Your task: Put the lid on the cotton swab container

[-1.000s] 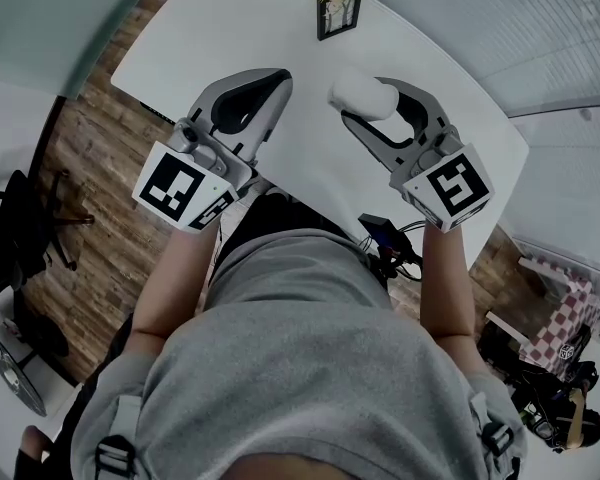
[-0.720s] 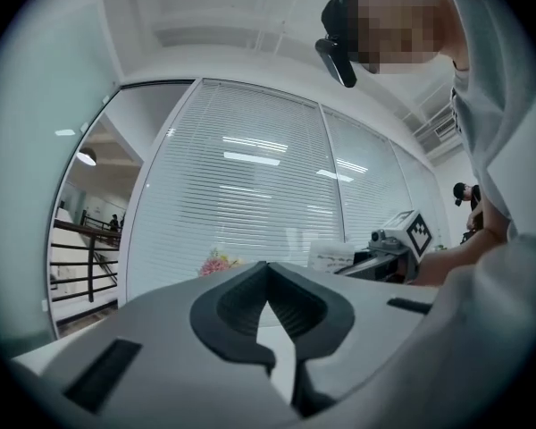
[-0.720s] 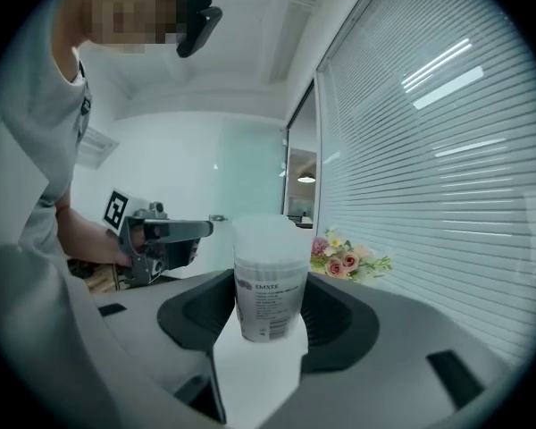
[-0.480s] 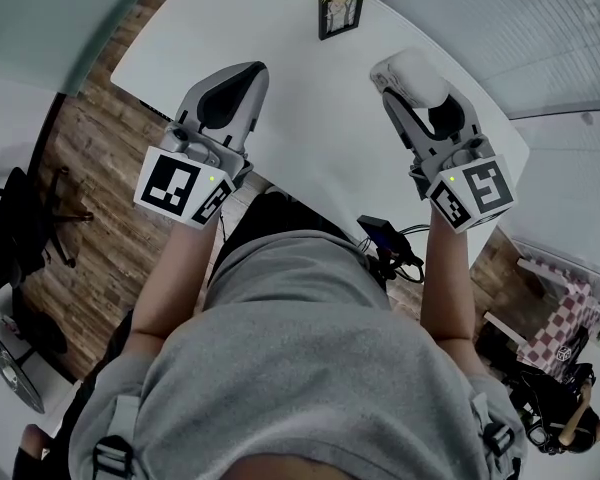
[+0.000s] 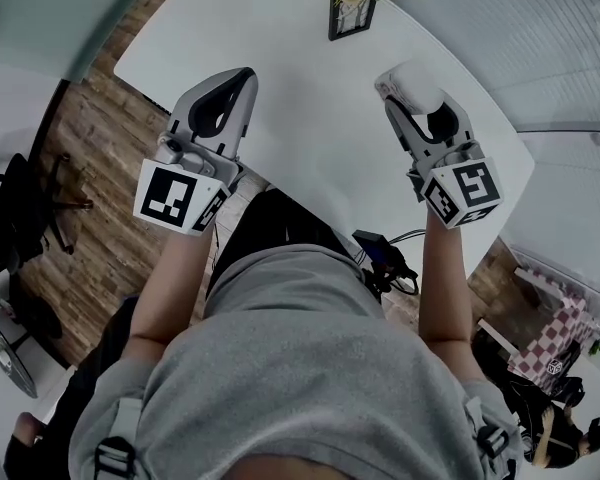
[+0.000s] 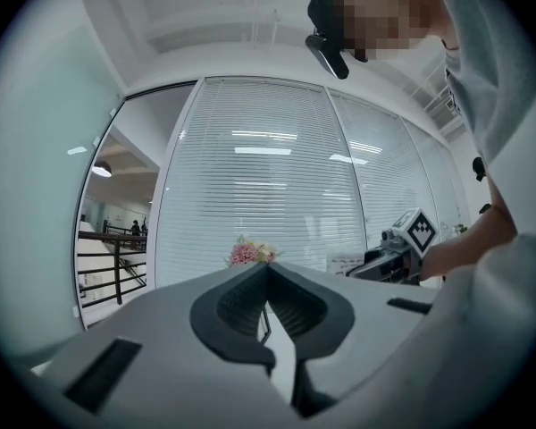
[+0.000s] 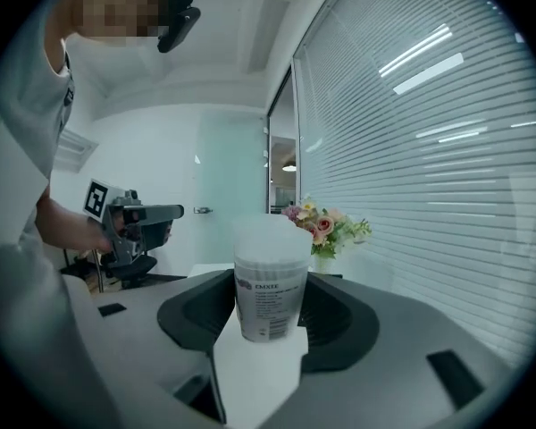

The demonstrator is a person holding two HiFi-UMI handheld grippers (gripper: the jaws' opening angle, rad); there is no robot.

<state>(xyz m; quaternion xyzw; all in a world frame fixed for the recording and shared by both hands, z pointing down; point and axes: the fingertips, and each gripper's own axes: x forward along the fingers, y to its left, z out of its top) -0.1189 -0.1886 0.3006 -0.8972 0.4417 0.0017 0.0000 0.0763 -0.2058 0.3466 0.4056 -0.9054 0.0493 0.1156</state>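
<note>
The right gripper (image 5: 412, 88) is clamped on the cotton swab container (image 7: 270, 293). The container stands upright between its jaws, over the table (image 5: 310, 138) near the right edge. The left gripper (image 5: 238, 78) has its jaws together with nothing in them. It is near the table's left edge, well apart from the container.

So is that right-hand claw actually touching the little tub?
Touching. The right gripper view shows the tub clamped between the jaws of the right gripper.

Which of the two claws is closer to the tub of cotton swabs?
Right. The right gripper grips the tub between its jaws; the left gripper is shut, empty, well off to its side.
</note>
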